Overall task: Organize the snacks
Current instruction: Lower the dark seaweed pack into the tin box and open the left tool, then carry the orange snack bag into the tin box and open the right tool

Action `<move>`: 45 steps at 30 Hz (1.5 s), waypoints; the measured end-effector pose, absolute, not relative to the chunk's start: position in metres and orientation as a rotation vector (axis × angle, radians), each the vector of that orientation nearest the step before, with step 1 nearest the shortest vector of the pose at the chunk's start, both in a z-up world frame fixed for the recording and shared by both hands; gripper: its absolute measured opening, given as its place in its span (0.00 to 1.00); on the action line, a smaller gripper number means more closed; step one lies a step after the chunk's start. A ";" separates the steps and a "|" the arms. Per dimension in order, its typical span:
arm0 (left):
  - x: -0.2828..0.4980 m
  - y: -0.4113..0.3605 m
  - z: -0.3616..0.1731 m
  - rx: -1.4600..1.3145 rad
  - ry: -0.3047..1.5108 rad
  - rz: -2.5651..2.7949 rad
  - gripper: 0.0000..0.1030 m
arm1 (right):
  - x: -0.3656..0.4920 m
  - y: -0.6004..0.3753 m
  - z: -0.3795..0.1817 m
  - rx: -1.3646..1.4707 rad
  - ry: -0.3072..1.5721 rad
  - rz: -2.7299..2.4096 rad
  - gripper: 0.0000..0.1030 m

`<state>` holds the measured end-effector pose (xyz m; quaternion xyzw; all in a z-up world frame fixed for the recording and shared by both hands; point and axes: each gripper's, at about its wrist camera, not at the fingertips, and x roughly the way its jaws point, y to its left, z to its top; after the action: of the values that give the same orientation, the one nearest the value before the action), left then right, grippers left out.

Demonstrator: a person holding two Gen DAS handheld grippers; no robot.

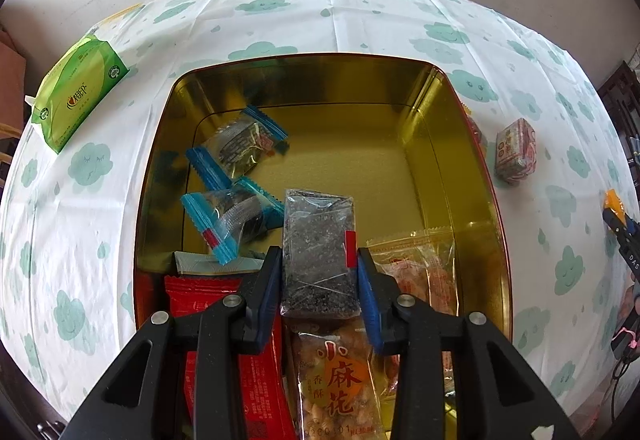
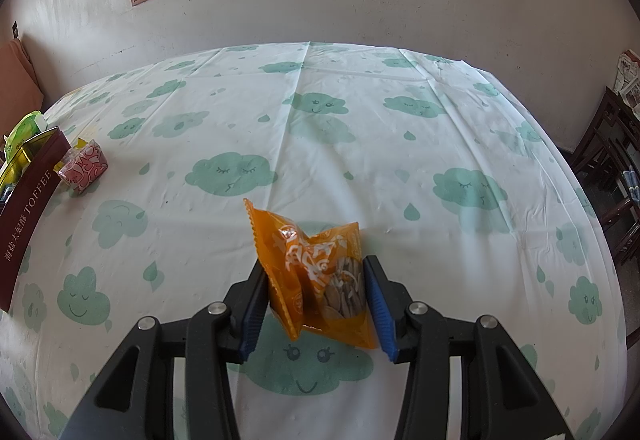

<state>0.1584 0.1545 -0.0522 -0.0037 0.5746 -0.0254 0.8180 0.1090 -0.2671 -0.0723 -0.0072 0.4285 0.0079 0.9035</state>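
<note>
Where the gold tin (image 1: 424, 128) sits open on the cloud-print tablecloth (image 1: 360, 20), two blue-ended clear packets (image 1: 240, 144) lie on its floor toward the left; at the near edge one red packet (image 1: 260, 372), one twisted-dough snack bar (image 1: 340, 380) and one clear orange-print packet (image 1: 424, 268), all cut off by the frame or by fingers; a pale packet (image 1: 200, 263) shows only as a strip behind the red one; outside the tin, one green tissue pack (image 1: 76, 92) far left, one small pink patterned pack (image 1: 515, 150) just right of the tin; left gripper (image 1: 318, 260) level over the tin's near half, jaws closed narrow on one dark sesame bar (image 1: 316, 252), held upright above the contents; right gripper (image 2: 316, 280) well apart over bare cloth, pinching one orange seed packet (image 2: 316, 268), crumpled, its lower end hanging between the fingers; whether that packet touches the cloth I cannot tell; a second wrapper behind the pink pack is mostly hidden.
</note>
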 end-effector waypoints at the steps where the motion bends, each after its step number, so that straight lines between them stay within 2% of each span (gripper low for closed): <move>1: 0.158 0.154 -0.052 -0.011 1.221 -0.053 0.34 | 0.109 -0.267 -0.072 -0.015 0.886 0.016 0.46; 3: 0.157 0.155 -0.050 -0.024 1.216 -0.054 0.37 | 0.109 -0.267 -0.072 -0.015 0.886 0.016 0.46; 5: 0.155 0.154 -0.044 -0.025 1.207 -0.050 0.49 | 0.109 -0.267 -0.072 -0.015 0.886 0.016 0.46; 6: 0.153 0.153 -0.040 -0.024 1.195 -0.048 0.51 | 0.109 -0.267 -0.072 -0.015 0.886 0.016 0.46; 12: 0.135 0.149 -0.017 -0.015 1.130 -0.007 0.54 | 0.109 -0.267 -0.072 -0.015 0.886 0.016 0.46; 14: 0.125 0.147 -0.008 -0.008 1.100 0.015 0.60 | 0.109 -0.267 -0.072 -0.015 0.886 0.016 0.46; 19: 0.099 0.141 0.011 0.051 1.024 0.058 0.67 | 0.109 -0.267 -0.072 -0.015 0.886 0.016 0.46; 34: 0.061 0.153 0.011 0.026 0.991 0.139 0.77 | 0.110 -0.267 -0.072 0.001 0.907 -0.032 0.46; 37: 0.056 0.156 0.010 0.027 0.982 0.152 0.82 | 0.111 -0.266 -0.072 0.009 0.912 -0.053 0.44; 45: 0.051 0.173 0.010 -0.022 0.970 0.190 0.86 | 0.101 -0.253 -0.064 0.025 0.917 -0.067 0.40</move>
<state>0.0506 0.1727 0.0102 -0.0106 0.4654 0.0909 0.8803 0.1014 -0.2526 -0.0643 0.0120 0.4424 -0.0322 0.8962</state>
